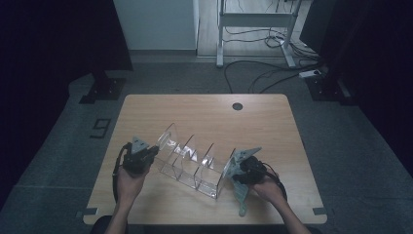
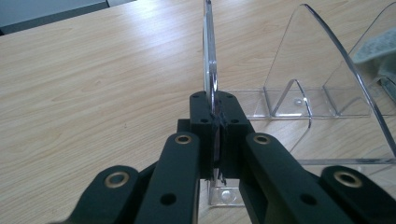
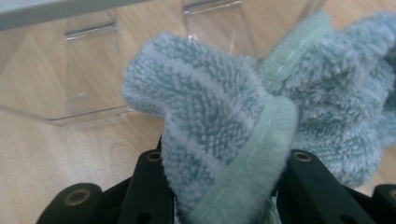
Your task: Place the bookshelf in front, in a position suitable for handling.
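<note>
Left gripper (image 1: 146, 157) near the left edge of the table (image 1: 204, 109), jaws clamped flat on the end plate of the clear rack (image 1: 195, 163), nothing but that thin plate between them. Bare wood to the left and behind, plenty of room toward the far edge and its round cable hole (image 1: 237, 106). In the left gripper view, plate (image 2: 210, 56) standing upright, edge-on, straight ahead of the jaws.

Rack in the middle of the table, long axis slanting from far left to near right, dividers upright, slots open to the top. Low end toward the right front corner.

Right gripper (image 1: 237, 171) just beside the rack's right end, jaws part-way closed on a grey-green towel (image 3: 224, 121), bunched thick between them. Towel tail (image 1: 242, 197) hanging down toward the front edge, probably touching the wood, though too dim to be sure. Little free room in front there; more to the right.

Grey carpet around, cables (image 1: 263, 73) on the floor beyond, desk frame (image 1: 255, 22) at the back, dark curtains either side.
</note>
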Tool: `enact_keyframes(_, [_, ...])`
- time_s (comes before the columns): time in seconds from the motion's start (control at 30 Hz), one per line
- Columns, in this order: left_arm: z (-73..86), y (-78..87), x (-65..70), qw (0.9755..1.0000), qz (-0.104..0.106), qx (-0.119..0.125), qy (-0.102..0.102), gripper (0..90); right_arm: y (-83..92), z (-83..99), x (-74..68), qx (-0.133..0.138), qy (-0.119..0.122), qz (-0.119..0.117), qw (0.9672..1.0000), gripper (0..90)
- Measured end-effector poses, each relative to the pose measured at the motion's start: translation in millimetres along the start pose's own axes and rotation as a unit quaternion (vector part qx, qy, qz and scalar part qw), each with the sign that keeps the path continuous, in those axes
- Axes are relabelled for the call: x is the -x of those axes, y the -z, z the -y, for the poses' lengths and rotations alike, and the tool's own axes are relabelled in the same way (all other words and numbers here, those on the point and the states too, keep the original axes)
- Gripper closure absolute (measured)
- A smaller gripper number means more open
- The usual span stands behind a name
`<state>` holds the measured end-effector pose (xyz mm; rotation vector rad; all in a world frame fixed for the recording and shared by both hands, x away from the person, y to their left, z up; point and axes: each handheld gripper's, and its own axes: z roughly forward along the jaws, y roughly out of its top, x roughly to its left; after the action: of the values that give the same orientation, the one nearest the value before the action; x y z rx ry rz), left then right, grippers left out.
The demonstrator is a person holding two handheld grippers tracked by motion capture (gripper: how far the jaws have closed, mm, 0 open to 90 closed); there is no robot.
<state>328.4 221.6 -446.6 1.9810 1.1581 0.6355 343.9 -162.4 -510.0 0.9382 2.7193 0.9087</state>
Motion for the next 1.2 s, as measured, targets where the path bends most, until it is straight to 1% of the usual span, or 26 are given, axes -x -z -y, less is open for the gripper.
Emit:
enact_keyframes(0.27, [0.3, 0.0, 0.3, 1.0, -0.001, 0.001, 0.002, 87.4, 2.4, 4.6, -20.1, 0.002, 0.01, -0.026, 0.9996, 66.1])
enact_keyframes(0.5, [0.6, -0.1, 0.8, 1.0, -0.004, 0.002, 0.004, 87.3, 5.5, 8.4, -38.4, 0.004, 0.02, -0.051, 0.9985, 66.1])
enact_keyframes(0.77, [1.0, -0.2, 0.8, 1.0, -0.004, 0.003, 0.005, 87.3, 7.7, 10.9, -57.5, 0.002, 0.035, -0.069, 0.997, 66.0])
enact_keyframes(1.07, [1.2, -0.3, 1.2, 1.0, -0.005, 0.004, 0.005, 87.1, 8.0, 13.8, -74.2, 0.0, 0.048, -0.092, 0.9946, 66.0])
enact_keyframes(1.2, [1.1, -0.3, 0.7, 1.0, -0.003, 0.004, 0.004, 87.1, 9.0, 14.6, -74.6, -0.001, 0.052, -0.09, 0.9945, 66.2])
